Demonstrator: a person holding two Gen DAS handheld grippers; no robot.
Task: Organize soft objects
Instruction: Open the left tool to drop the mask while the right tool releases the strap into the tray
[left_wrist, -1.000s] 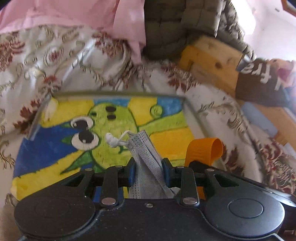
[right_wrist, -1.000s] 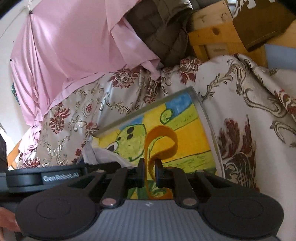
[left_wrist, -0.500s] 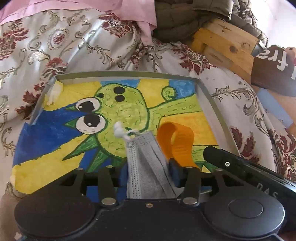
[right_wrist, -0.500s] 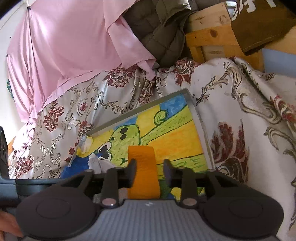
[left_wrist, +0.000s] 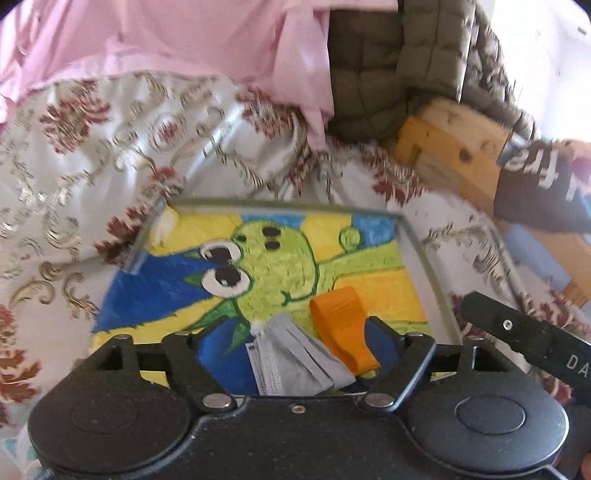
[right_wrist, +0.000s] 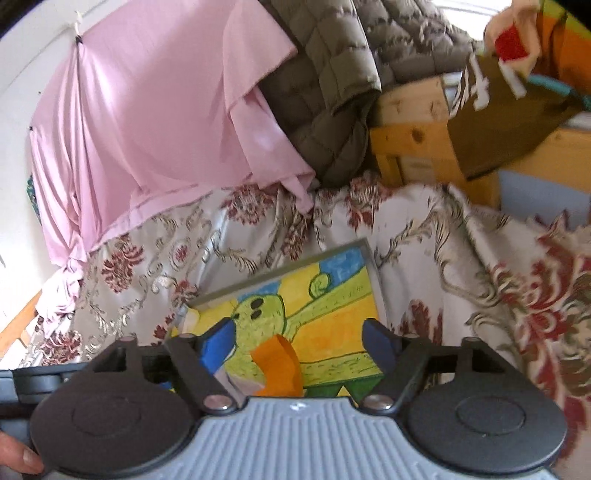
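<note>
A grey folded face mask (left_wrist: 295, 354) and an orange band (left_wrist: 341, 325) lie side by side on a framed cartoon picture tray (left_wrist: 413, 251) on the bed. My left gripper (left_wrist: 291, 343) is open, its jaws wide on either side of both items, touching neither. My right gripper (right_wrist: 299, 345) is open too, with the orange band (right_wrist: 277, 369) lying loose between its jaws on the tray (right_wrist: 373, 280). A bit of the mask (right_wrist: 229, 380) shows beside the band. The right gripper's body (left_wrist: 524, 339) shows at the right of the left wrist view.
A floral bedspread (left_wrist: 92, 166) surrounds the tray. A pink cloth (right_wrist: 147, 129) and an olive quilted jacket (right_wrist: 332, 81) hang behind. A wooden frame (left_wrist: 450, 155) and a brown printed cloth (right_wrist: 498, 122) are at the right.
Both grippers have opened: the left let go of the mask, the right let go of the orange band. Both items now lie on the picture tray, and the grippers have drawn back.
</note>
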